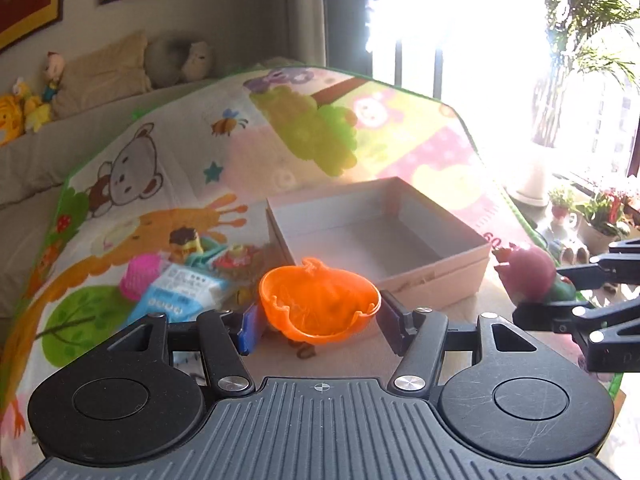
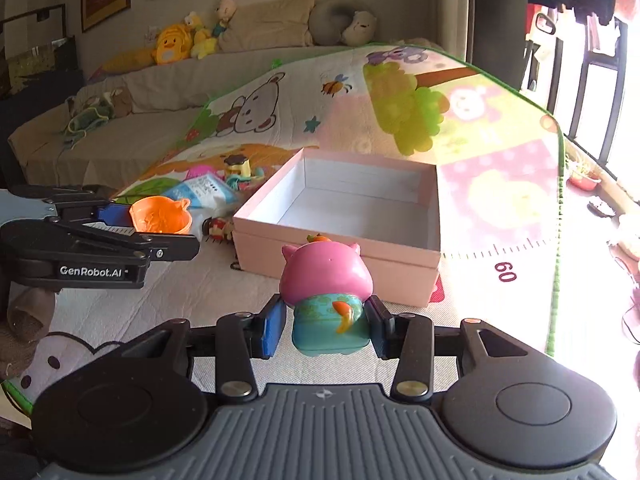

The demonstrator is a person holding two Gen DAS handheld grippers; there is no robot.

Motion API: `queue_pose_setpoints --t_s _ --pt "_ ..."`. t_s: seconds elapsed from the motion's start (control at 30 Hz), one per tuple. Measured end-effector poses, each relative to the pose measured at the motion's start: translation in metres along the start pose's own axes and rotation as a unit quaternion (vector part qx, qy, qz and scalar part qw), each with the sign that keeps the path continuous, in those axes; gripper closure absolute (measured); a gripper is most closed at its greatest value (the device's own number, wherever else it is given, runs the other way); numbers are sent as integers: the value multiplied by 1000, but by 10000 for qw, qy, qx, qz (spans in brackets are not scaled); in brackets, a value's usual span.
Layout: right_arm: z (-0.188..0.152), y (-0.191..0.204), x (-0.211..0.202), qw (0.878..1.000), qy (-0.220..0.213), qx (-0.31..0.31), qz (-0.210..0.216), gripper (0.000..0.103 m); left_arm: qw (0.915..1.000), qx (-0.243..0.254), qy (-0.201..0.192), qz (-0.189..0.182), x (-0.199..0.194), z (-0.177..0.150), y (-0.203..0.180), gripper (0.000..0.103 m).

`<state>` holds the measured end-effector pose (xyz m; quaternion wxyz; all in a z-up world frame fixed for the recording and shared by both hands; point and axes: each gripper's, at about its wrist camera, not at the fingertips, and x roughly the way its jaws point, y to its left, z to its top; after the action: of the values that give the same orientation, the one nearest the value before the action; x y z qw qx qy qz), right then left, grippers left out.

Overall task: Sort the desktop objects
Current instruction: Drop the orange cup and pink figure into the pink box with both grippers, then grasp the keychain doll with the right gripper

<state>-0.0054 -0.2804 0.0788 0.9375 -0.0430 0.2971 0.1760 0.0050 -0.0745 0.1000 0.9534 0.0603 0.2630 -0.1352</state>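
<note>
My left claw (image 1: 318, 322) is closed on an orange cup (image 1: 320, 304), its pads pressing the sides, low in the centre of the left wrist view. In the right wrist view that same cup (image 2: 160, 215) sits at mid-left, clear of the mat (image 2: 500, 168). Behind it, at left of centre, a small pile waits: a pink basket (image 1: 140, 276), a blue packet (image 1: 176, 294) and a few little toys I cannot make out well.

Moving right, the box (image 2: 400, 264) lies open at the centre, pale pink outside, white inside. It looks empty; nothing shows on its floor.

My right claw (image 2: 326, 326) grips a pig toy (image 2: 326, 280) by its teal body, the pink head upright above the pads, just short of the box's near wall.

The step in hand, I judge, is carrying both things into the box. To do it well I should lift each one clear over the near wall before letting go, keep the cup level so it lands mouth up, and set the pig down toward the right side so the two claws do not crowd each other.
</note>
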Motion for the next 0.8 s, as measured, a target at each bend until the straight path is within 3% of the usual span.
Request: queue_pose_setpoints --t_s 0.13,0.2,0.27,0.37,0.63,0.8 --pt "3 -10 -1 9997 -138 161 -112 60 9997 -108 -175 -112 40 45 -3 37" --pt "4 -13 -1 9995 -159 209 -191 60 9997 -239 -36 -75 59 57 1 22" --pt "6 -16 0 9992 -196 195 -279 60 9994 -336 12 -14 65 56 10 19" --pt "16 -23 4 9987 -262 210 -388 60 9987 -486 59 147 59 40 29 11" --pt "76 -40 79 9980 -154 543 -272 60 9936 -744 643 564 35 -33 64 8" --pt "85 -25 118 9982 47 354 -490 55 9898 -689 842 917 26 -67 77 7"
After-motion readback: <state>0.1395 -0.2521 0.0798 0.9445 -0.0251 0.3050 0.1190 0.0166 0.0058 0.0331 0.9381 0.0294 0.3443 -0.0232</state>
